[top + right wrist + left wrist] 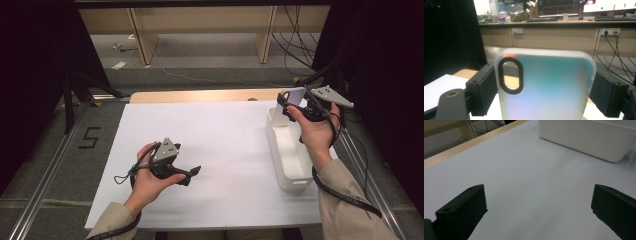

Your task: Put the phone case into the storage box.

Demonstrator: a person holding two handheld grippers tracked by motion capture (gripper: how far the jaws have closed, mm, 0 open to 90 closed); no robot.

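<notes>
Left hand-held gripper [192, 173]: lower left of the high view, low over the white paper-covered worktop [220, 150]; jaws spread wide, nothing between them.
Right hand-held gripper [290, 107]: upper right of the high view, above the far end of the bin; jaws wide apart yet clamped on the two long edges of the case.
Translucent frosted phone case with black oval camera cut-out [544, 87]: upright between the black pads [482, 90], centre of the right gripper view, cut-out at upper left.
White rectangular plastic bin [290, 155]: right side of the high view, long axis running away from the person; contents not clear.
Step in hand, as judged: carrying the case at the bin.
Doing it well: keep the squeeze even on both edges, hold the case vertical, clear the bin's rim before lowering, release only once supported.
Risk: thin soft case may bow or slip out.
</notes>
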